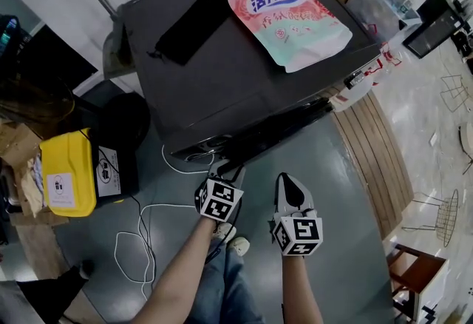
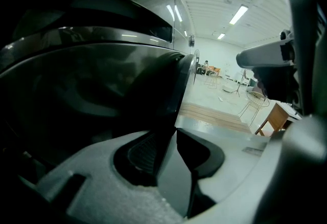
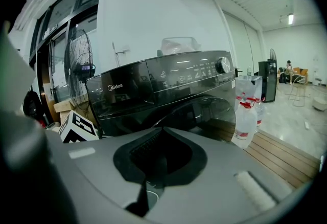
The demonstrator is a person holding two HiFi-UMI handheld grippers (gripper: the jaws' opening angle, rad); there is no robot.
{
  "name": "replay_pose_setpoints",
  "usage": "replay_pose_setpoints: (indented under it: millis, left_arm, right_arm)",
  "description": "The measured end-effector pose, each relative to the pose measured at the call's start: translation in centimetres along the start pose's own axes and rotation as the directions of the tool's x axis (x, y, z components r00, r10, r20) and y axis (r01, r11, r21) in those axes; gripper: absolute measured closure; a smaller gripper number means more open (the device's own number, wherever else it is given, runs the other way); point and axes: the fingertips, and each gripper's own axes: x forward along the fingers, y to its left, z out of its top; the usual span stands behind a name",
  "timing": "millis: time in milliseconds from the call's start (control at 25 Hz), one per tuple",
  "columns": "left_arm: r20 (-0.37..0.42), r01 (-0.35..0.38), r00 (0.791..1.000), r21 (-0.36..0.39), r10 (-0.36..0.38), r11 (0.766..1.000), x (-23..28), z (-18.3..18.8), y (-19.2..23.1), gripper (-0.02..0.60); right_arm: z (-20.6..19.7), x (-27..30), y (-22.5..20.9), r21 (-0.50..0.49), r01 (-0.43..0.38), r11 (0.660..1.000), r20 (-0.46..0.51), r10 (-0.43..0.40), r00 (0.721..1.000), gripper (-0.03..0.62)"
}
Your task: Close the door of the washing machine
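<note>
The dark grey washing machine (image 1: 244,71) stands ahead of me, its round dark door (image 3: 204,113) low on the front under the control panel. My left gripper (image 1: 225,165) is up against the front of the machine. In the left gripper view its jaws (image 2: 171,138) stand apart, with the door's dark edge (image 2: 176,100) running down between them beside the left pad (image 2: 138,151), and floor shows through the gap. My right gripper (image 1: 288,180) hangs back from the machine, to the right of the left one. Its fingertips (image 3: 162,131) meet, shut on nothing.
A pink and green detergent pouch (image 1: 288,23) and a flat black item (image 1: 188,23) lie on the machine's top. A yellow box (image 1: 66,171) and a white cable (image 1: 140,234) are on the floor at left. A wooden platform (image 1: 377,152) with plastic bottles (image 3: 245,113) lies to the right.
</note>
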Motion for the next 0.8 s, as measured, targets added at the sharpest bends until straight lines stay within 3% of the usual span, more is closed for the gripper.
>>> replay_pose_setpoints:
  millis: [240,440,600,800]
  left_arm:
    - [0.005,-0.022,1.0,-0.009,0.022,1.0,-1.1,0.0,0.4,0.46]
    - [0.081,-0.062,0.995,-0.023,0.063,0.998,-3.8,1.8,0.7,0.469]
    - [0.166,-0.085,0.982,-0.03,0.089,0.996,-7.1,5.4,0.4,0.499]
    - [0.293,-0.089,0.952,-0.022,0.091,0.996,-11.1,11.8,-0.9,0.534]
  right_arm:
    - [0.9,-1.0,-0.4,0.002,0.026,1.0,0.013,-0.026,1.0,0.582]
    - [1.9,-2.2,-0.7,0.008,0.054,0.998,0.036,-0.055,0.998,0.582]
    - [3.6,-4.0,-1.0,0.023,0.091,0.996,0.071,-0.092,0.993,0.582]
    - [7.5,-7.3,-1.4,0.046,0.139,0.989,0.155,-0.145,0.977,0.582]
